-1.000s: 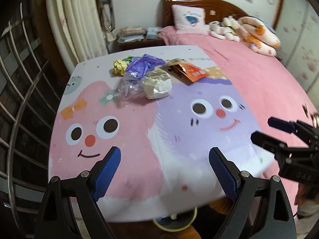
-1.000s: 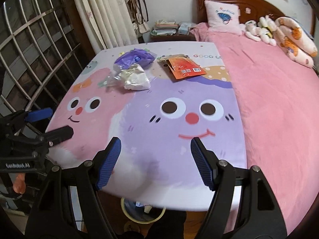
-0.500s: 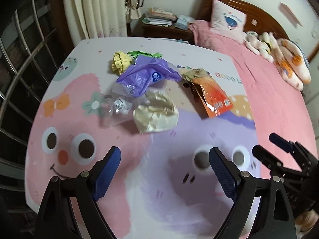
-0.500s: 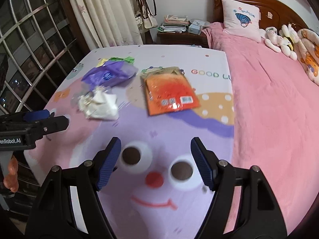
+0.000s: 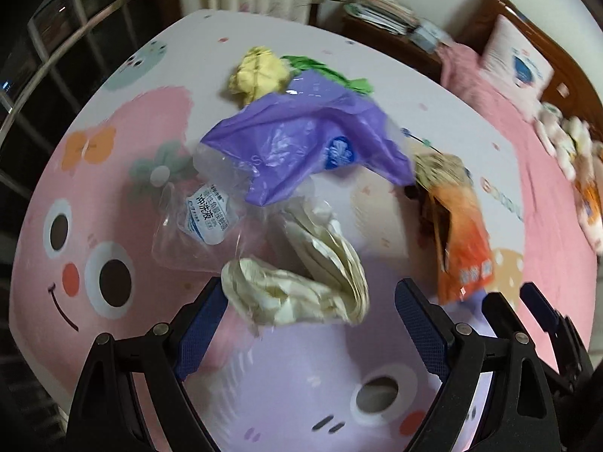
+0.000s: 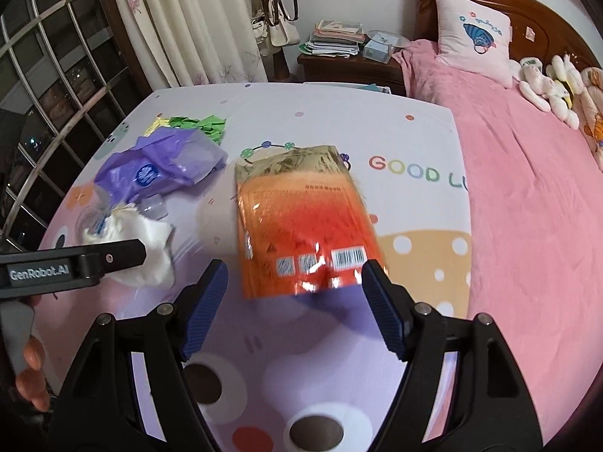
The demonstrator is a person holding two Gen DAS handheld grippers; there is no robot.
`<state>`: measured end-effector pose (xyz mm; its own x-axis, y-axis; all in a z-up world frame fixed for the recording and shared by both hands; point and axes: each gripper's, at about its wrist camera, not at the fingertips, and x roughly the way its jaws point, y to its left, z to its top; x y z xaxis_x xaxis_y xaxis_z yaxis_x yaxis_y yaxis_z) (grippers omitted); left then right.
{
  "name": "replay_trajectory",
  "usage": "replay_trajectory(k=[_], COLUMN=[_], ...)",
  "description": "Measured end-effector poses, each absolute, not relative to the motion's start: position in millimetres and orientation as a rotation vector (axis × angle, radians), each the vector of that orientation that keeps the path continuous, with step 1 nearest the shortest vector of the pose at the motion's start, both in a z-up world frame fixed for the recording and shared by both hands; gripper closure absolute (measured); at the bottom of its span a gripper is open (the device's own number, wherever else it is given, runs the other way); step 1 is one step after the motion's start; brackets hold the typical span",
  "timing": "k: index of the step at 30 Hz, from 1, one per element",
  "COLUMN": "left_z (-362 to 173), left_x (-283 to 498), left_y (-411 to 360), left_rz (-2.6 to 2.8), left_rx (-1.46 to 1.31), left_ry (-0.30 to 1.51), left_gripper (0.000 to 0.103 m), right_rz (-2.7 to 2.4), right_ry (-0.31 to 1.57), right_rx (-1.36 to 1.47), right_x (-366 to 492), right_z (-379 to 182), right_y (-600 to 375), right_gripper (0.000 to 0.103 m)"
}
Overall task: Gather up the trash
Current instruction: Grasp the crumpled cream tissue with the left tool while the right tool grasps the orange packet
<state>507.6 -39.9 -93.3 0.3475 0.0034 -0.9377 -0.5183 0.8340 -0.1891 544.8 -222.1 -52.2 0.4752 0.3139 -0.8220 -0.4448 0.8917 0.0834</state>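
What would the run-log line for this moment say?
left gripper: open, at crumpled white paper | right gripper: open, at orange packet | nothing grasped yet

- Counter cover (image 6: 414, 132): white ground; pink and lilac cartoon faces with dark brown eyes, red noses; multicoloured "GOOD LU" lettering; orange patch with white dots.
- Plastic bag (image 5: 309, 143): purple, with a blue-and-white round emblem.
- Snack pouch (image 6: 301, 222): orange shading to red, gold top band, white barcode panel.
- Crumpled paper (image 5: 301, 286): cream-white.
- Paper ball (image 5: 258, 73): pale yellow.
- Wrapper (image 6: 199, 124): bright green.
- Clear sachet (image 5: 203, 218): transparent, white label with blue print.
- Left tool (image 5: 307, 324): black frame, blue ribbed pads.
- Right tool (image 6: 294, 309): black frame, blue ribbed pads.
- Bed blanket (image 6: 527, 188): plain pink.
- Pillow (image 6: 475, 51): pale pink, blue motif.
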Motion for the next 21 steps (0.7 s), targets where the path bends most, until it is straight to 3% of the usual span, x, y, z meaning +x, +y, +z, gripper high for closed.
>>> replay_trajectory(k=[3, 6, 21], left_z=[-103, -112, -121], left_x=[515, 521, 513], left_y=[-41, -39, -35], left_rz=[0.388, 0.422, 0.367], left_rx=[-0.524, -0.553, -0.551], left_ry=[1.172, 1.186, 1.157], left_gripper=[0.013, 0.035, 0.04], right_rz=[0.477, 0.482, 0.387], right_ry=[0.963, 0.959, 0.881], right_rx=[-0.172, -0.202, -0.523], right_x=[556, 564, 582], right_z=[-59, -64, -120], right_y=[-212, -203, -143], right_gripper=[0.03, 0.029, 0.027])
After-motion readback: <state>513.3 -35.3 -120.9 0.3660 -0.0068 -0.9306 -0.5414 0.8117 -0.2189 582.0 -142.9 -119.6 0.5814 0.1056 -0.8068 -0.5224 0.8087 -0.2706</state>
